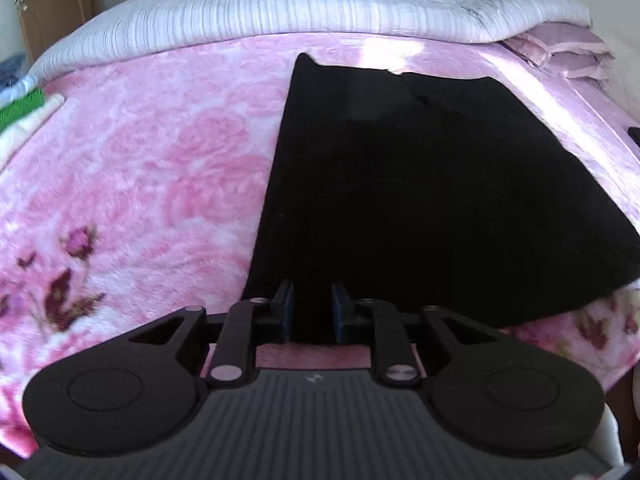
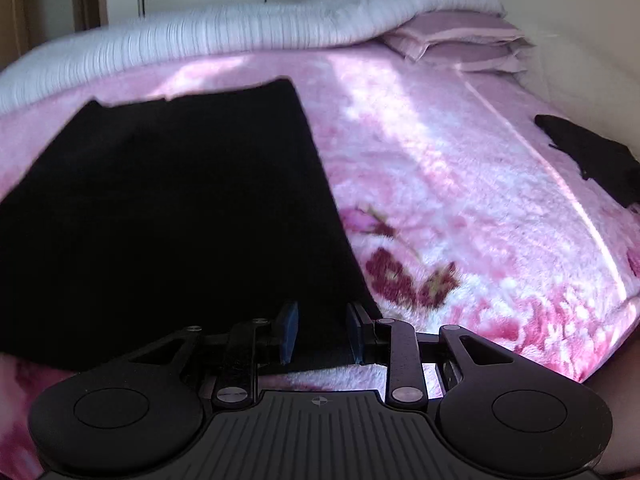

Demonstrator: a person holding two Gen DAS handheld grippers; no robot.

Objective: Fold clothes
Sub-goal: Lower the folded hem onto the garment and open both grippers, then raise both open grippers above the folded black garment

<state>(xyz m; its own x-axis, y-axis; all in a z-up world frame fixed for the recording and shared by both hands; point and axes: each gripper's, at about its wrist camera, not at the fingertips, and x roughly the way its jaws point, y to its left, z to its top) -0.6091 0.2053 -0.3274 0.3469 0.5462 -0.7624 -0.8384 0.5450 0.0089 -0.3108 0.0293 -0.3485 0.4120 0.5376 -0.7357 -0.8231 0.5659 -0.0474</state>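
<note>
Both tongs, left (image 1: 311, 308) and right (image 2: 322, 330), stand narrowly parted over the near edge of the flat black cloth garment (image 1: 400, 184) on the pink floral fleece blanket (image 1: 152, 168), gripping nothing.

Left gripper (image 1: 311, 312) angled downward, jaws slightly parted, right gripper (image 2: 322, 332) likewise, jaws wider

two black garments (image 2: 168, 216) (one folded) — two pillows (image 2: 460, 40)
</note>
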